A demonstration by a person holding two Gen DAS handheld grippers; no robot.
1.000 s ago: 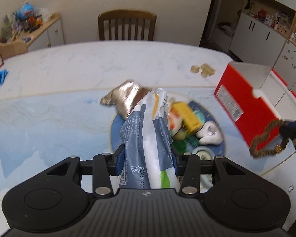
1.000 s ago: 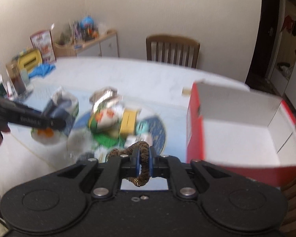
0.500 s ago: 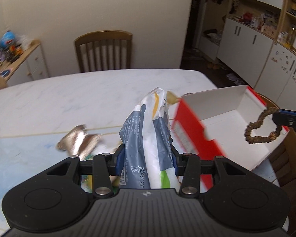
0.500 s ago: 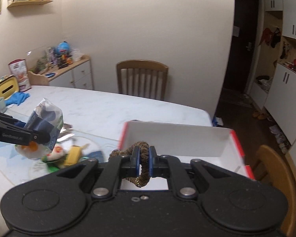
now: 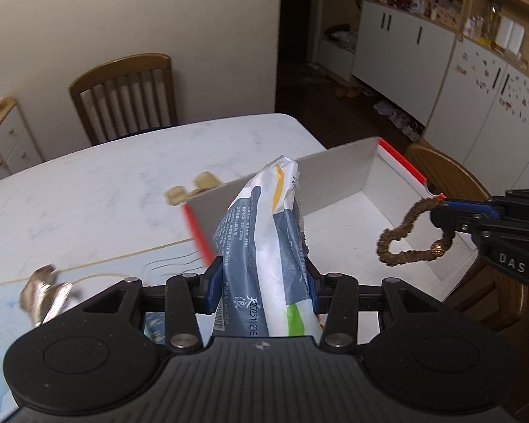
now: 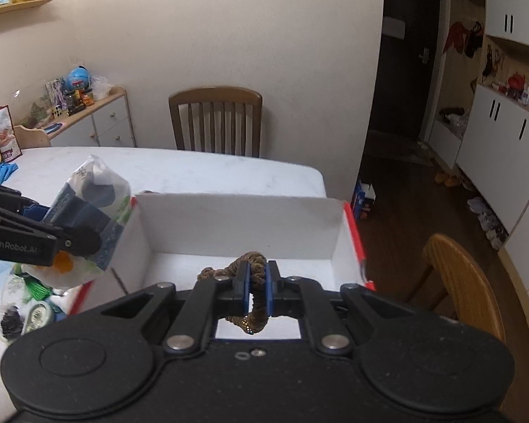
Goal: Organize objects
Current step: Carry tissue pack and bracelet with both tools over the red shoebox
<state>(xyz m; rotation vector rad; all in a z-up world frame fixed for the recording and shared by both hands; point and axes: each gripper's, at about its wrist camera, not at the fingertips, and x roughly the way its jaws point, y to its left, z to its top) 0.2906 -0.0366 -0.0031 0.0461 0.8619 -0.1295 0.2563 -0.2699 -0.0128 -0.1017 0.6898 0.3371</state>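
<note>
My left gripper (image 5: 261,282) is showing a black ribbed housing, two round recessed discs near its left and right corners, silver screw heads on its linkage arms, and blue pads (image 5: 213,282) lining its fingers. My right gripper (image 6: 257,290) is showing the same black body, discs, silver screws and blue pads. White lettering, "GenRobot.AI" and "DAS", is appearing on the fingers' outer sides.

Both cams ride on the handheld grippers, looking forward and down along the fingers, close over the red and white box (image 5: 377,190) (image 6: 236,222) at the table's (image 5: 88,190) (image 6: 201,172) edge. Left one looks from the box's left, right one from its near side; both catch the box, table and far chair (image 5: 123,95) (image 6: 215,120).
</note>
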